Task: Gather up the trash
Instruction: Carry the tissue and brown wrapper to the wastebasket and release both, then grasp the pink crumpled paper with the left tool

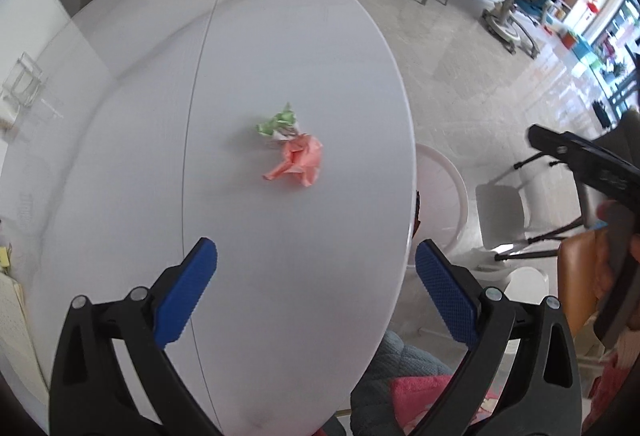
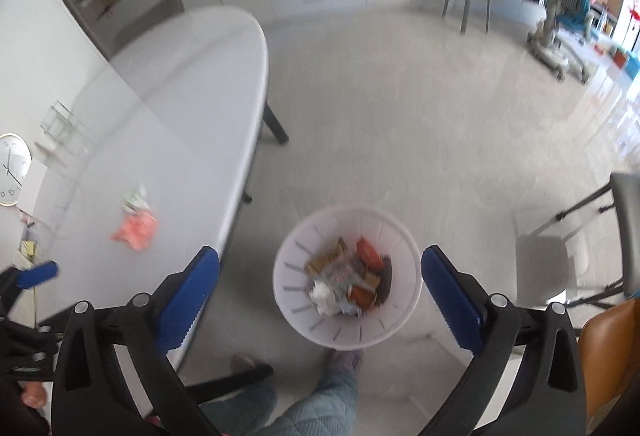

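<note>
On white oval table (image 1: 280,56), crumpled wrappers (image 1: 294,152); tiled floor (image 1: 460,48) beyond.

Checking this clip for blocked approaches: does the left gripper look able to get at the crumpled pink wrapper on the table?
Probably yes. The left gripper is open and empty, and the pink wrapper lies ahead on bare white table; only the green wrapper touches its far side.

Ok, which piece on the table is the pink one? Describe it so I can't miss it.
Start at the white oval table. Near its middle lie two crumpled scraps, touching. The pink wrapper is the larger, salmon-coloured one, nearer the camera than the green-and-white scrap.
</note>
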A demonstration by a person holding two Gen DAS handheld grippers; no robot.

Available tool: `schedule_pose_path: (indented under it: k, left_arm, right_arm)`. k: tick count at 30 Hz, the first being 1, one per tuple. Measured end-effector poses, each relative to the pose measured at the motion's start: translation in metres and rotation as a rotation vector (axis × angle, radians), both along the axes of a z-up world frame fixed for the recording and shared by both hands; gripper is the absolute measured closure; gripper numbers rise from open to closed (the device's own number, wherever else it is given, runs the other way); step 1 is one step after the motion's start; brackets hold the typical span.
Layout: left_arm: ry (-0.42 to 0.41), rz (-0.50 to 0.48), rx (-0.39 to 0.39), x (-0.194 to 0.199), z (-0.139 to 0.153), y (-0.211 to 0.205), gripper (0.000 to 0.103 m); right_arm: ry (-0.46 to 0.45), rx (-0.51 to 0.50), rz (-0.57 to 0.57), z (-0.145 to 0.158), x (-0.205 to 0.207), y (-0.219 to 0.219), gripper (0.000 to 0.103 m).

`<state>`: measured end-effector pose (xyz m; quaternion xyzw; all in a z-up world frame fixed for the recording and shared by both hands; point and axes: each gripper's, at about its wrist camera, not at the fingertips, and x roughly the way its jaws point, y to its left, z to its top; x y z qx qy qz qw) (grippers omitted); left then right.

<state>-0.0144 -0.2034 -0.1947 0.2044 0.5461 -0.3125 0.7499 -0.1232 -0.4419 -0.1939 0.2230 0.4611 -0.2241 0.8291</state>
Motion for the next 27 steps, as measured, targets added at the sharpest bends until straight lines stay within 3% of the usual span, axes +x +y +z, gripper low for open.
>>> schedule_pose_path:
  k: [4, 11, 16, 20, 27]
  left_arm:
    - [0.035, 0.081, -0.036, 0.017, -0.009, 0.000, 0.008]
    - [0.097, 0.299, -0.101, 0.042, -0.038, -0.015, 0.008]
    - [0.089, 0.392, -0.114, 0.056, -0.058, -0.029, 0.016]
    - [0.093, 0.449, -0.104, 0.061, -0.070, -0.033, 0.029]
    - [0.073, 0.444, -0.073, 0.061, -0.079, -0.047, 0.048]
  right_arm:
    - [-0.043, -0.040, 0.032, 0.026, 0.011, 0.006, 0.003]
    - [-0.072, -0.021, 0.193, 0.039, 0.047, -0.003, 0.003]
    - [-0.055, -0.028, 0.346, 0.040, 0.081, -0.013, 0.003]
    - [-0.049, -0.026, 0.434, 0.034, 0.101, -0.013, 0.003]
    - [-0.048, 0.023, 0.508, 0.022, 0.119, -0.013, 0.003]
